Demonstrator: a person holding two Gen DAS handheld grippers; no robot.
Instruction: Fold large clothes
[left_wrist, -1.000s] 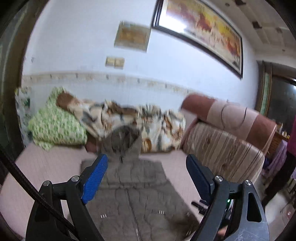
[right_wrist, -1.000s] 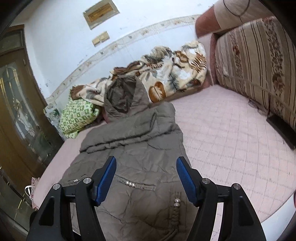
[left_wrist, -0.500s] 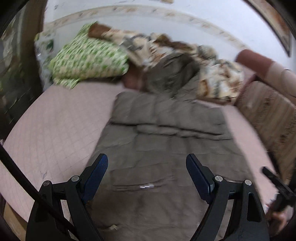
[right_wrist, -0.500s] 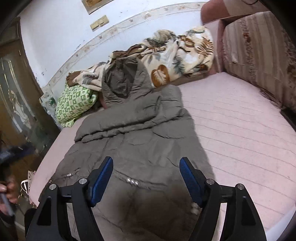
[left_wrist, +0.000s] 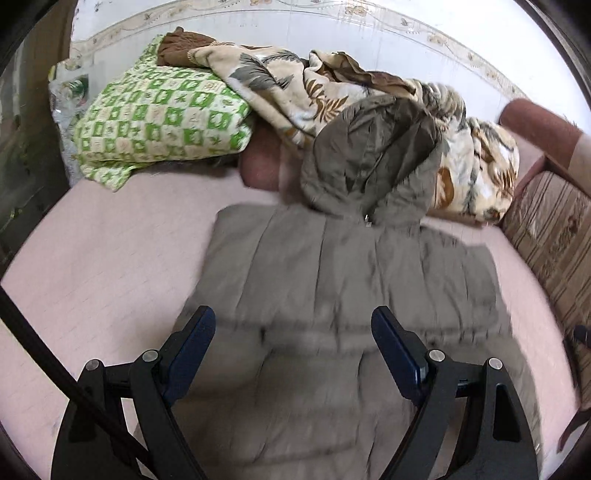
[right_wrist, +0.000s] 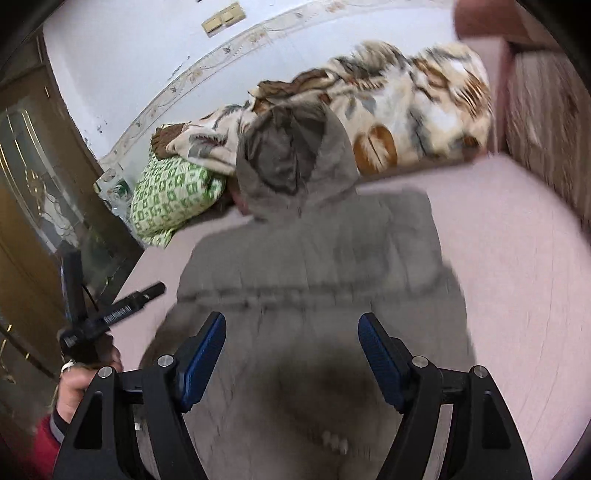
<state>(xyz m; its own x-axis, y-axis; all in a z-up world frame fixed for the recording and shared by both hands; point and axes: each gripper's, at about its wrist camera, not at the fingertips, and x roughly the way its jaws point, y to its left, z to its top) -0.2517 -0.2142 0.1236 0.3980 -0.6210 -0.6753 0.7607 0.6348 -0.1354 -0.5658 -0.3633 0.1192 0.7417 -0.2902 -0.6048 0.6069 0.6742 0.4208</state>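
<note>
An olive-grey padded coat (left_wrist: 332, 280) lies flat on the pink bed (left_wrist: 110, 240), its hood (left_wrist: 369, 158) propped against the bedding at the far end. My left gripper (left_wrist: 291, 317) hovers open above the coat's middle, with nothing between its blue pads. My right gripper (right_wrist: 291, 321) is open too, over the lower half of the coat (right_wrist: 314, 266), and holds nothing. In the right wrist view the left gripper (right_wrist: 114, 277) shows at the left edge of the coat, carried by a hand (right_wrist: 77, 384) in a red sleeve.
A green checked pillow (left_wrist: 159, 118) and a leaf-patterned blanket (left_wrist: 295, 85) are heaped along the wall behind the hood. A striped brown cushion (left_wrist: 554, 229) borders the bed on the right. A wooden door with glass (right_wrist: 29, 221) stands left of the bed.
The left gripper has tipped down from facing the wall and come in low over the coat. The right gripper has moved forward along the coat towards the hood, its jaws slightly wider.
</note>
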